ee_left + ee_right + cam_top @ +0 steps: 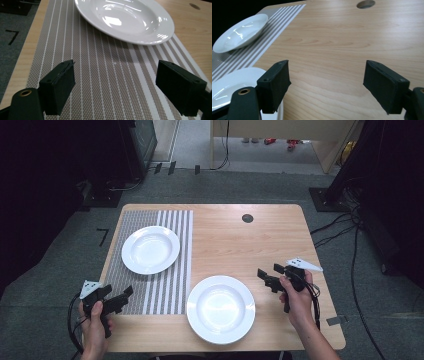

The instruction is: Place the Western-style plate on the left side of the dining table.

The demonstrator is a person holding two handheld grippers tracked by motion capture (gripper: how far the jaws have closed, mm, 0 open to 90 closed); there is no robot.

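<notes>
High view: your wooden table (235, 235) carries a striped placemat (167, 285) at 9 o'clock, with a white plate (150, 249) resting on its far half; a second white plate (220, 308) lies on bare wood at 6 o'clock, just off the mat's near right corner. Your left gripper (122, 297) hangs over the mat's near left corner at 8 o'clock, jaws spread and empty. Your right gripper (267, 277) sits at 4 o'clock, just beside the near plate's right rim, jaws spread, pinching nothing. Left gripper view: your left gripper (115, 85) stands wide over the placemat (105, 82), the far plate (125, 20) at 12 o'clock. Right gripper view: your right gripper (327, 85) is spread over bare table (342, 45); near plate (229, 85) at 8 o'clock, far plate (240, 32) at 10.
</notes>
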